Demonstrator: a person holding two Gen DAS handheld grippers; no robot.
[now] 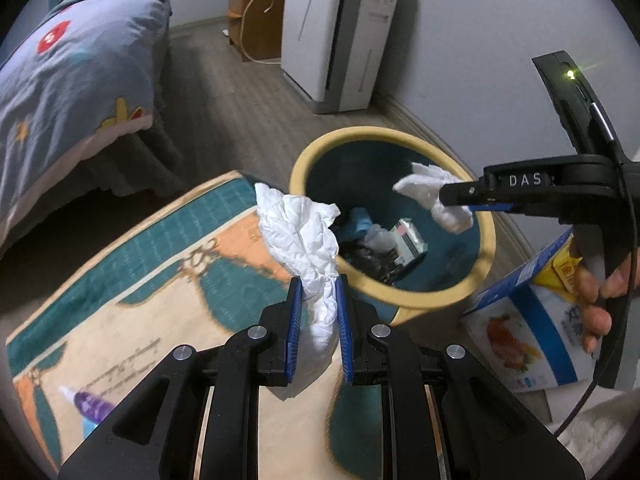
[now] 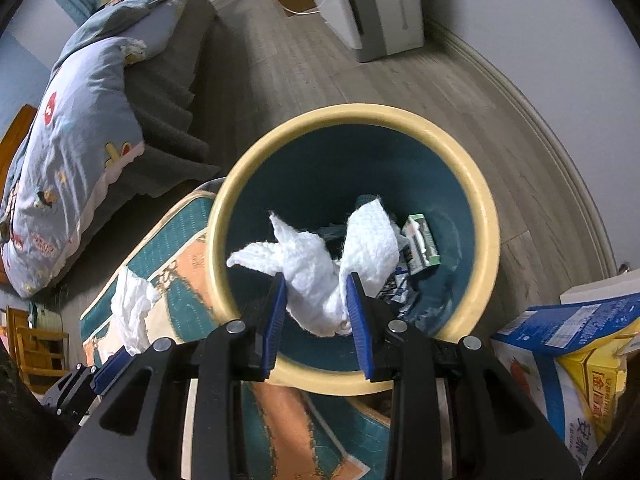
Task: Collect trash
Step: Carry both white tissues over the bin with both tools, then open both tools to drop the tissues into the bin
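Both loaded: left gripper [image 1: 319, 284] pinches crumpled tissue [image 1: 304, 232] beside bin [image 1: 486, 240]; right gripper [image 2: 316, 284] clamps paper towel [image 2: 320, 276] above bin opening

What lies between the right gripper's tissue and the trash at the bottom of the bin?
Nothing. In the right wrist view the tissue in the right gripper hangs inside the bin, with open air above the trash.

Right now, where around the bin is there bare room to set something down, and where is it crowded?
Bare wooden floor lies beyond the bin, between the bed and the white appliance. The rug offers open space on the bin's near left. To the bin's right, cardboard boxes crowd toward the wall. The bin's bottom already holds trash.
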